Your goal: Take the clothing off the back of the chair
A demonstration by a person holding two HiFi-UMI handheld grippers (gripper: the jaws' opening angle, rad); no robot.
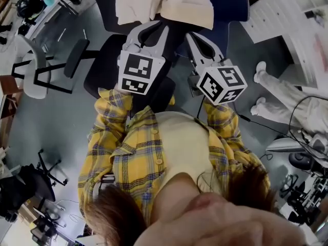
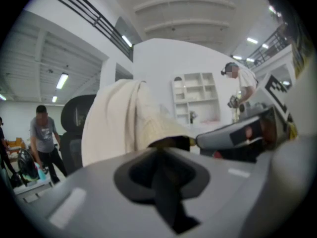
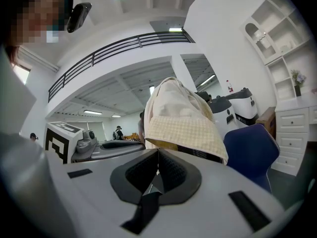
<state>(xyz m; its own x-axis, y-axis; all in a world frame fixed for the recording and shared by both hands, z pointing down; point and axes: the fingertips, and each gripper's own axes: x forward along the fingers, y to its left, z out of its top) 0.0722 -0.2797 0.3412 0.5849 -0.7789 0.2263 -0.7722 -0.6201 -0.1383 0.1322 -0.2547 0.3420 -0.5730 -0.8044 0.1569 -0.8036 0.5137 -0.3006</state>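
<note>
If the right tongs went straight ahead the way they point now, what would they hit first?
Most likely the cream clothing. It hangs directly beyond the closed tips of the right tongs with nothing visible in between, though the depth is hard to judge.

carrier: black chair (image 1: 105,65) | on its back: cream clothing (image 1: 164,4) draped over top

The clothing (image 1: 164,1) hangs on the back of the chair (image 1: 105,68). The left gripper (image 1: 156,25) and right gripper (image 1: 190,35) sit abreast before it. Another chair (image 1: 233,4) stands to its right.
</note>
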